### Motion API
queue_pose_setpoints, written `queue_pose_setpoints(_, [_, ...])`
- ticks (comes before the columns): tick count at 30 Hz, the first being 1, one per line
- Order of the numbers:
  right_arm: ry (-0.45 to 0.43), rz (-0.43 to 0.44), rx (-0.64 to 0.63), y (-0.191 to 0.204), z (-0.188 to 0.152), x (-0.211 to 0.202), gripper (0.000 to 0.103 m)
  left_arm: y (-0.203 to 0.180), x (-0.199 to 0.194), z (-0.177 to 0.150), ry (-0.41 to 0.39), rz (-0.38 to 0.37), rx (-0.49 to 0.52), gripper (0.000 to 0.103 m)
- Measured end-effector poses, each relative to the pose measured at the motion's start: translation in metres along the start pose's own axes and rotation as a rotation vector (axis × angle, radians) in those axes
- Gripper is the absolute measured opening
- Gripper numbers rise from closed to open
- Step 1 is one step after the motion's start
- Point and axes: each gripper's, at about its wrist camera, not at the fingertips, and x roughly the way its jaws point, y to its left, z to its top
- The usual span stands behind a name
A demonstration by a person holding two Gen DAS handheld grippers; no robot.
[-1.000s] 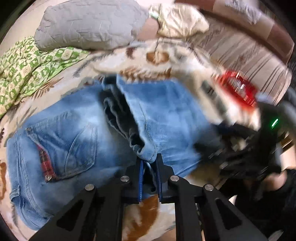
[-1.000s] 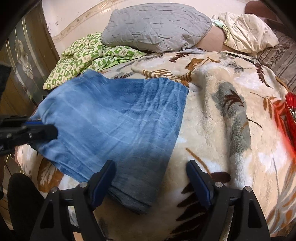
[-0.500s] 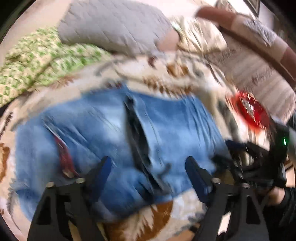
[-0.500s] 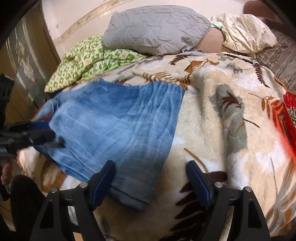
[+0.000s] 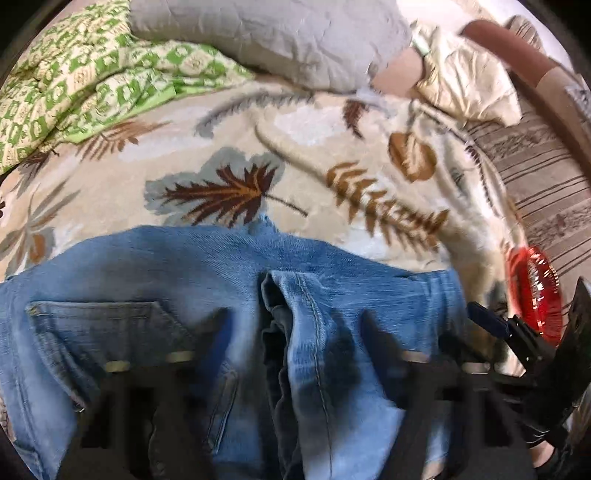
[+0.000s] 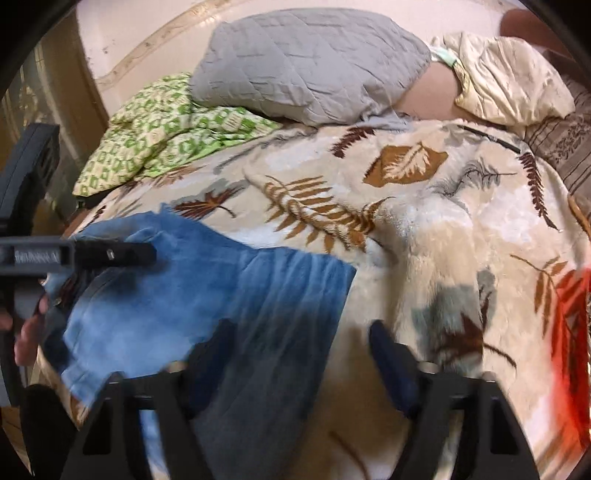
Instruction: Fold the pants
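Blue pants [image 5: 229,295] lie folded on the leafy blanket [image 5: 303,155].

The left gripper [image 5: 295,332] hangs over them, closing its blurry jaws, pinching nothing. The right gripper [image 6: 299,347] is closing too, with only an edge between its jaws, not gripped.

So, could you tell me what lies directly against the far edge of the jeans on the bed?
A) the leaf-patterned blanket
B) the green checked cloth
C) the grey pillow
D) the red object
A: in the left wrist view the jeans rest on the leaf-patterned blanket, which shows all along their far edge; the grey pillow and the green checked cloth lie farther back, and the red object sits off to the side.
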Motion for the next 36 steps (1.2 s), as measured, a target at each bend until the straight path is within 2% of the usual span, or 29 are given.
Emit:
queue_pose_setpoints(1, [0.01,0.013,0.004,-0.001,0.001,0.004,0.054,0.0,0.004,-0.001,0.019,-0.008,0.011,0.031])
queue_pose_setpoints(2, [0.02,0.033,0.006,0.0,0.001,0.008,0.046,-0.002,0.008,-0.001,0.024,-0.001,0.029,0.03])
queue_pose_setpoints(4, [0.026,0.001,-0.015,0.005,-0.001,0.015,0.042,-0.008,0.011,-0.003,0.021,0.024,0.096,0.025])
queue_pose_setpoints(6, [0.011,-0.035,-0.051,0.009,-0.004,0.015,0.034,-0.01,0.005,-0.004,-0.002,0.025,0.115,0.022])
queue_pose_setpoints(8, [0.01,-0.054,-0.059,0.008,-0.006,0.016,0.033,-0.007,-0.003,-0.005,-0.031,0.028,0.105,0.02])
queue_pose_setpoints(15, [0.008,-0.076,-0.056,0.006,-0.008,0.02,0.032,-0.007,0.021,-0.008,-0.01,0.122,0.144,0.022])
queue_pose_setpoints(18, [0.001,-0.066,-0.045,0.003,-0.008,0.019,0.034,-0.007,0.02,-0.006,-0.015,0.131,0.14,0.03])
queue_pose_setpoints(19, [-0.009,-0.055,-0.039,0.002,-0.008,0.017,0.035,-0.005,0.02,-0.006,-0.019,0.137,0.138,0.04])
queue_pose_setpoints(20, [-0.012,-0.046,-0.03,0.0,-0.008,0.016,0.046,-0.003,0.019,-0.006,-0.029,0.128,0.14,0.048])
queue_pose_setpoints(21, [-0.008,-0.032,-0.009,-0.002,-0.008,0.014,0.074,-0.002,0.017,-0.007,-0.032,0.105,0.137,0.055])
queue_pose_setpoints(22, [-0.004,-0.023,0.007,-0.004,-0.008,0.012,0.084,-0.001,0.013,-0.009,-0.028,0.079,0.126,0.076])
queue_pose_setpoints(23, [-0.013,-0.016,0.025,-0.005,-0.008,0.007,0.089,-0.001,0.008,-0.012,-0.038,0.085,0.116,0.09])
queue_pose_setpoints(25, [-0.06,-0.008,0.022,-0.002,-0.011,-0.009,0.089,-0.005,-0.008,-0.02,-0.1,0.072,0.121,0.092])
queue_pose_setpoints(31, [-0.109,-0.026,-0.032,0.017,-0.016,-0.05,0.091,-0.009,-0.062,-0.05,-0.21,0.1,0.164,0.101])
queue_pose_setpoints(34, [-0.134,-0.029,-0.05,0.03,-0.022,-0.07,0.093,-0.004,-0.081,-0.069,-0.242,0.115,0.158,0.101])
queue_pose_setpoints(36, [-0.135,-0.029,-0.064,0.039,-0.027,-0.076,0.094,0.002,-0.089,-0.08,-0.236,0.138,0.151,0.101])
